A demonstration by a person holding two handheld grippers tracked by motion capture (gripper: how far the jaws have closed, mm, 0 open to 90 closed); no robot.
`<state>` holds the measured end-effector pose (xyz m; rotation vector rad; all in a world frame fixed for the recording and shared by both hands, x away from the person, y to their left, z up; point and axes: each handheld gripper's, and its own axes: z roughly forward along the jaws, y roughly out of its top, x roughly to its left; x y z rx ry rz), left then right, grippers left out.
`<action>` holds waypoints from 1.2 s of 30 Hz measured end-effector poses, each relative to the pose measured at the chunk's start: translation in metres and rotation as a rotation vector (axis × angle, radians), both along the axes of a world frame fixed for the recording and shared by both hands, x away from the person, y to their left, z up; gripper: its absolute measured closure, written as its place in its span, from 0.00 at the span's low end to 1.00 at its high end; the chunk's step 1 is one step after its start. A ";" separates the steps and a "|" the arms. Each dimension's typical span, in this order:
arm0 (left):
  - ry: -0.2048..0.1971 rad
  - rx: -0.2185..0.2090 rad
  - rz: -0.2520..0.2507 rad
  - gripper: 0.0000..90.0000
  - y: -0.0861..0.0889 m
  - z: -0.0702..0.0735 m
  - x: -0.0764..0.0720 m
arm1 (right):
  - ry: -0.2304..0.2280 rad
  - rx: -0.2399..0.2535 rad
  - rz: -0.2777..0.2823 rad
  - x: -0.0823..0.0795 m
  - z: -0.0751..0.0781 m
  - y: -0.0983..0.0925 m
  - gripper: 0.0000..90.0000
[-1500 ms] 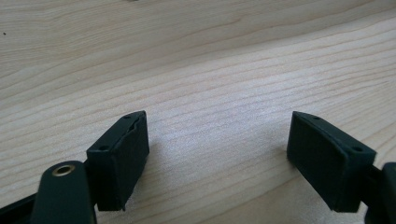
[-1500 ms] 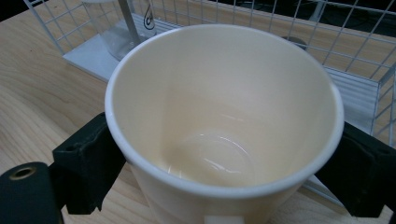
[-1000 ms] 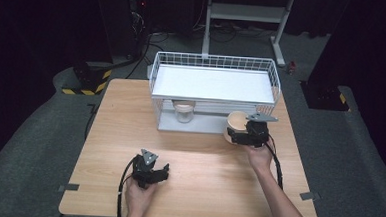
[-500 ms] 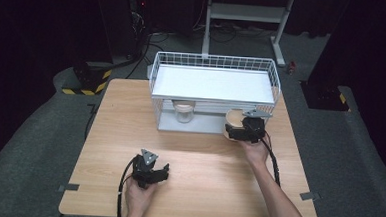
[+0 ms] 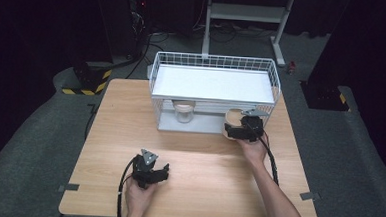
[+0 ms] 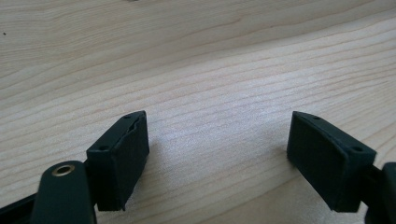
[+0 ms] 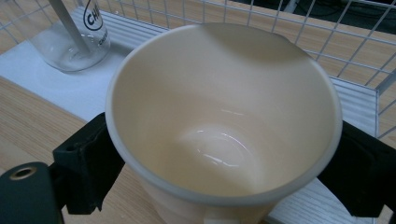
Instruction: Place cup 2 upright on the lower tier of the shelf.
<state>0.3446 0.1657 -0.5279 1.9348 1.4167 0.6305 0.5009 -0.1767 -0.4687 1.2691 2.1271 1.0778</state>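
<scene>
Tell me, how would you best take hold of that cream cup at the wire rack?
Probably across its round wall just under the rim, coming in from the open table side. The cup stands upright with its mouth up, and the right gripper already has its jaws on opposite sides there.

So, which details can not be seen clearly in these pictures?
- Cup: its base and outer wall are cut off by the bottom edge of the right gripper view; in the high view the right gripper covers most of it.
- Glass jar: its printed label is cut off by the top edge of the right gripper view; in the high view the rack shelf hides its top.
</scene>
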 end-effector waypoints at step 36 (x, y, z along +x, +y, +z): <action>-0.002 0.003 -0.001 0.24 0.000 0.000 0.000 | -0.004 0.030 -0.004 0.020 -0.008 0.000 0.10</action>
